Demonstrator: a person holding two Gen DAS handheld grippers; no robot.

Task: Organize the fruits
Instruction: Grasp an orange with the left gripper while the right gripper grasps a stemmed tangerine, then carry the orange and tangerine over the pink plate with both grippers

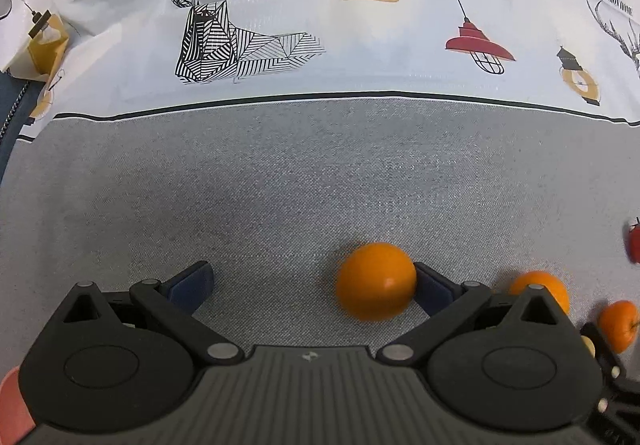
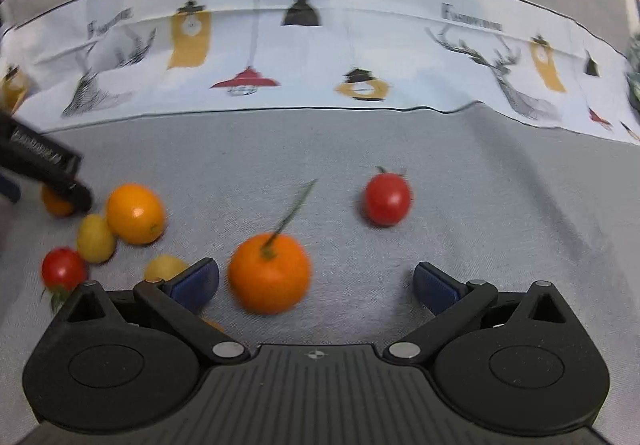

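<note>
In the left wrist view my left gripper (image 1: 312, 283) is open, and an orange (image 1: 375, 281) lies on the grey cloth against its right finger (image 1: 430, 287). Two more oranges (image 1: 544, 291) (image 1: 619, 325) and a red fruit (image 1: 634, 245) lie at the right edge. In the right wrist view my right gripper (image 2: 316, 285) is open, and a stemmed orange (image 2: 270, 279) lies between its fingers, near the left one. A red tomato (image 2: 387, 199) sits ahead to the right. An orange (image 2: 135, 213), yellow fruits (image 2: 95, 239) (image 2: 164, 268) and a small red tomato (image 2: 63, 269) cluster at left.
A grey cloth (image 1: 280, 185) covers the surface, with a white printed cloth (image 1: 320, 25) of deer and lamps beyond it. The left gripper's body (image 2: 44, 169) shows at the left edge of the right wrist view, over another orange (image 2: 56, 205).
</note>
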